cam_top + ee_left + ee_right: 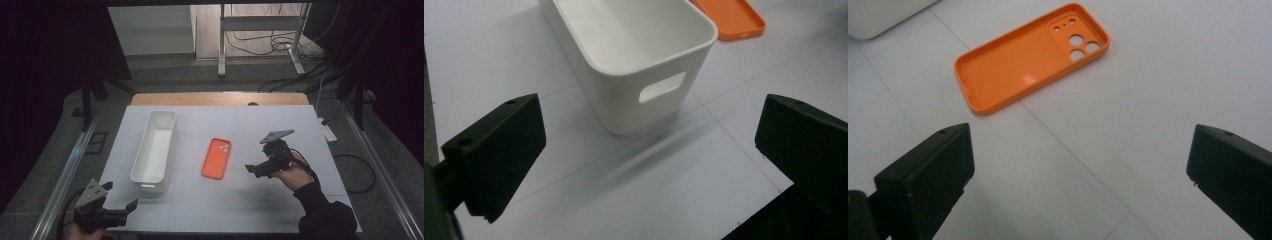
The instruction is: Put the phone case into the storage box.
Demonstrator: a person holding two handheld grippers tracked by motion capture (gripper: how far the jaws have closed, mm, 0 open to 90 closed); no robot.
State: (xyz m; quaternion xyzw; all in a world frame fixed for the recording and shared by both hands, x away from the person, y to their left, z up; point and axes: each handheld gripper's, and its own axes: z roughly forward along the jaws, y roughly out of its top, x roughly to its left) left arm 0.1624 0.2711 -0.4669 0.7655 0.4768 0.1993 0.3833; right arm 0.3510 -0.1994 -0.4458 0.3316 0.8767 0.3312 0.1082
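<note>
At the bench's point(300, 200) near left corner the left gripper point(131, 206) hovers with its jaws spread wide and nothing between them; the hand holding it is cut off by the bottom edge of the high view. In the left gripper view the jaws frame the near end of one white bin point(644, 60), whose far end runs out of frame at the top. The bin point(155, 150) lies lengthwise on the left half of the bench, open side up, with one handle slot in its near end wall; it looks empty.

Just right of it, apart from it, lies one orange case point(216, 158), flat, hollow side up, its camera holes at the far end. In the left gripper view only a corner of the case point(734, 20) shows.

Farther right, near the case but not touching it, the right gripper point(248, 169) points toward it, jaws wide apart and holding nothing. The right gripper view shows the whole case point(1018, 70) ahead of the jaws, and a sliver of the bin point(878, 15) at the top left.
</note>
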